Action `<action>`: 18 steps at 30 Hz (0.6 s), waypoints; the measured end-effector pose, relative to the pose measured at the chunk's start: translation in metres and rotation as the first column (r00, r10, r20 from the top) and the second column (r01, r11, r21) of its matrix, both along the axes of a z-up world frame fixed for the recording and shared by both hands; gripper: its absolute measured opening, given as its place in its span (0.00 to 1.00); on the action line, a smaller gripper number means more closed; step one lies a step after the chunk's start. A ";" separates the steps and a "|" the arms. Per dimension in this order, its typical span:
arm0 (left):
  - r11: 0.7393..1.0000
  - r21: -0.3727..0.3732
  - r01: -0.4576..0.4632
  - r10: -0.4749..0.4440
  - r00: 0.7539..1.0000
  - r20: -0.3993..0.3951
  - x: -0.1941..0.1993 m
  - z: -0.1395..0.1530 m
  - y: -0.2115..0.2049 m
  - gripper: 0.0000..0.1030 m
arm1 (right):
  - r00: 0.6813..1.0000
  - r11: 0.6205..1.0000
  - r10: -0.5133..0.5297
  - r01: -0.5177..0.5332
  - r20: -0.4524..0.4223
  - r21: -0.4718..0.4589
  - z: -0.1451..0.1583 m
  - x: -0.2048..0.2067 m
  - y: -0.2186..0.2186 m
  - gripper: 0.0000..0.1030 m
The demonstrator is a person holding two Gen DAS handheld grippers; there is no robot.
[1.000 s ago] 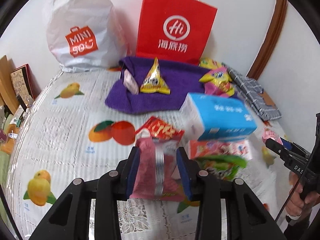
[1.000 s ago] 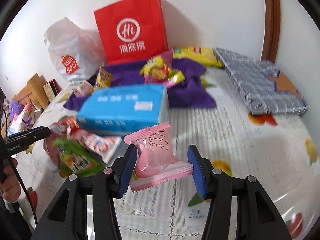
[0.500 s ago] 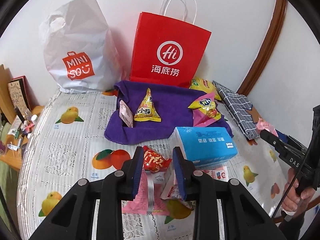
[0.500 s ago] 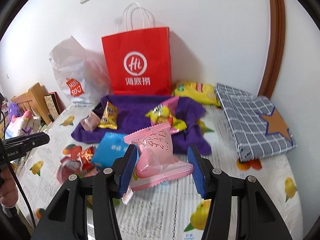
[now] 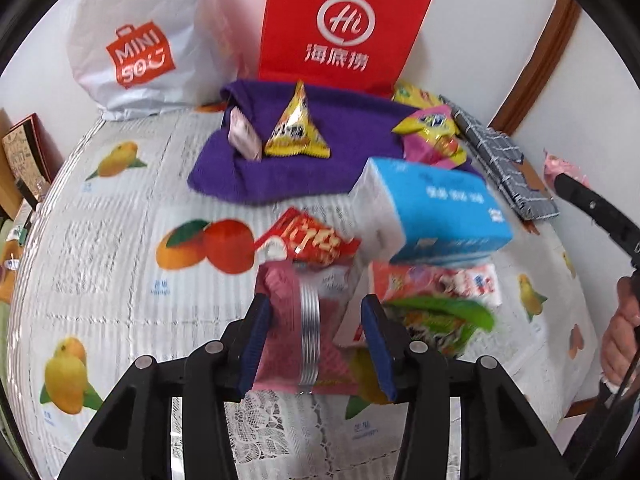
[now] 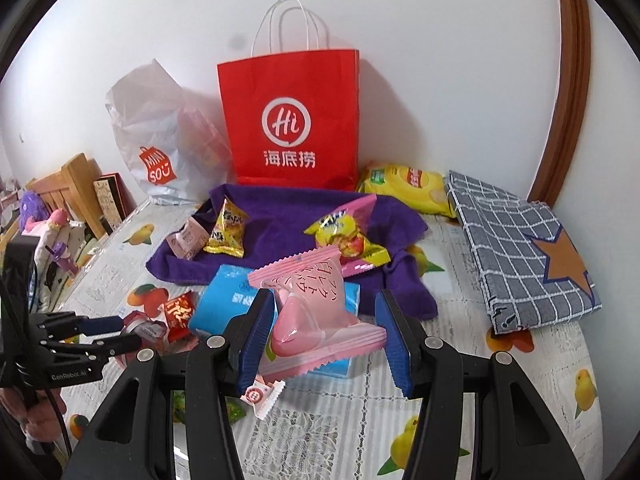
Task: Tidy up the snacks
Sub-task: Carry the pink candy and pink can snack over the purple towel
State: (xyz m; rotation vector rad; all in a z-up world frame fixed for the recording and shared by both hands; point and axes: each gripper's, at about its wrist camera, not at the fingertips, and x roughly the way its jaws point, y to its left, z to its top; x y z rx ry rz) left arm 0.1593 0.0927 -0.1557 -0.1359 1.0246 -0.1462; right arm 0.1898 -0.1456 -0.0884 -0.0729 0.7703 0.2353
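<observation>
On the left, the left gripper (image 5: 316,344) hangs low over the surface (image 5: 100,280), which has a fruit-print cloth on it. Its fingers (image 5: 254,344) have just been opening, and a dark pink snack pack (image 5: 288,320) with a shiny silver strip lies between them, with a gap by the right finger. A red snack (image 5: 316,240) lies just past it, and a blue tissue box (image 5: 436,208) sits to the right. Behind is a purple towel (image 6: 288,216) with small snacks on it. On the right, the right gripper (image 6: 324,336) pinches a light pink snack packet (image 6: 316,312) in the air above the blue box.
</observation>
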 end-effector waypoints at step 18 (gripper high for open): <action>0.998 0.049 -0.033 0.036 0.997 -0.062 0.006 -0.026 0.004 0.38 | 0.999 1.000 0.022 -0.023 -0.025 -0.013 -0.011 0.004 0.011 0.51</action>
